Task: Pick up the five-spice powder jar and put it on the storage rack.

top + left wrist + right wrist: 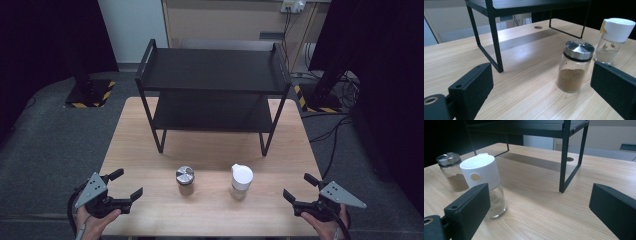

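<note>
Two small glass jars stand upright near the table's front. One has a silver metal lid [185,180] [574,66] [451,171] and brown powder inside. To its right stands a white-capped jar [241,181] [613,40] [484,183] holding a little pale powder. My left gripper [126,185] [541,86] is at the front left corner, open, with nothing between its jaws. At the front right corner my right gripper [301,187] [540,207] is open and holds nothing. Each gripper stands well apart from the jars.
A black two-tier metal shelf rack [215,87] [494,40] [564,157] stands at the back of the wooden table [210,215]. Both its shelves are bare. Grey floor surrounds the table, with dark stands and cables at the sides.
</note>
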### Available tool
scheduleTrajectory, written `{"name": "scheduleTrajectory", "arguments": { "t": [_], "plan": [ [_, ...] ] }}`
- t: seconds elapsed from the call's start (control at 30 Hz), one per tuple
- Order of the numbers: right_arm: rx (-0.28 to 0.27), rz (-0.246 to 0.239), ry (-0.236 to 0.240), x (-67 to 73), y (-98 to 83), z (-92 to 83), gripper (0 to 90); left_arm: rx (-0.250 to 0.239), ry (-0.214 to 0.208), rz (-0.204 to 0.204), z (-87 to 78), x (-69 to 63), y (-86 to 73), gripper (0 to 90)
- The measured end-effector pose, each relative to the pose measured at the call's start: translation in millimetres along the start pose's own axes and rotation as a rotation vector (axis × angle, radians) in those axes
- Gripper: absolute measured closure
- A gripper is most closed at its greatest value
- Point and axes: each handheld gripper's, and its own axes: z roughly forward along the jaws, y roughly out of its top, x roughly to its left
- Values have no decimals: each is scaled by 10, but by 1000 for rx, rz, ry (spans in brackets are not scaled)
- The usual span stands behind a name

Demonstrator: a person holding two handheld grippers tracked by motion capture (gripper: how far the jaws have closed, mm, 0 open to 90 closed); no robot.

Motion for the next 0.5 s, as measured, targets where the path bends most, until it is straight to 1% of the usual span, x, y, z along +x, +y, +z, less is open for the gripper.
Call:
{"name": "scheduleTrajectory", "arguments": {
  "t": [0.07, 0.37, 0.47, 0.5],
  "plan": [
    [-2, 7, 1, -6, -8, -2, 41, -3, 0, -3, -8, -7, -3, 33],
    [-1, 5, 1, 1, 2, -8, 35, -4, -5, -4, -11, 15, -8, 31],
    [3, 4, 6, -11, 9, -6, 26, -8, -9, -4, -23, 27, -13, 30],
    [15, 3, 17, -32, 21, -6, 25, -11, -11, -4, -28, 34, -16, 27]
  ]
}}
